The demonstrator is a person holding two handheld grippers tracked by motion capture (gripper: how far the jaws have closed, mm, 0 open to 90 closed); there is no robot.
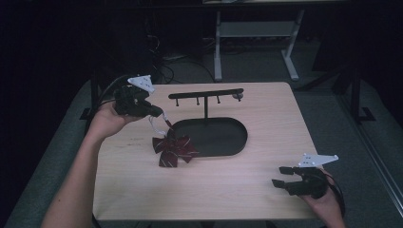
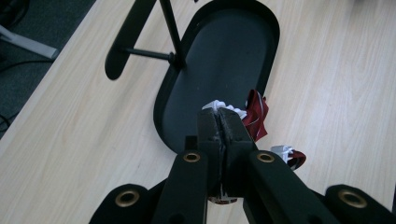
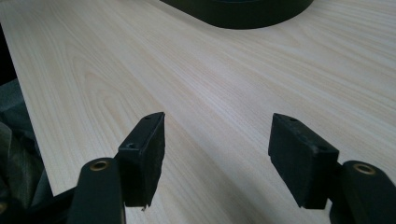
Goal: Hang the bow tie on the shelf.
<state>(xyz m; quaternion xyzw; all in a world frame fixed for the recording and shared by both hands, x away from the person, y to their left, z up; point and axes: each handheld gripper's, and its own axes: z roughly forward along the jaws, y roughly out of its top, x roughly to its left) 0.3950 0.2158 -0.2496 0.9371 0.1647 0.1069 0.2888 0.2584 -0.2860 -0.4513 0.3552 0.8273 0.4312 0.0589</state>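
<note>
A dark red bow with thin white stripes (image 1: 173,150) lies partly on the table at the left end of the black oval tray (image 1: 228,142). Its white strap (image 1: 154,122) runs up into my left gripper (image 1: 159,112), which is shut on the strap. In the left gripper view the jaws are pressed together on the white strap (image 2: 215,105), with the red bow (image 2: 256,116) hanging just past them over the tray (image 2: 219,60). My right gripper (image 1: 281,175) rests near the front right of the table, open and empty (image 3: 217,154).
A black T-shaped hanger stand (image 1: 206,94) with small pegs rises from the tray's back. The light wooden table (image 1: 266,114) has dark floor and a white desk frame (image 1: 256,33) beyond its far edge.
</note>
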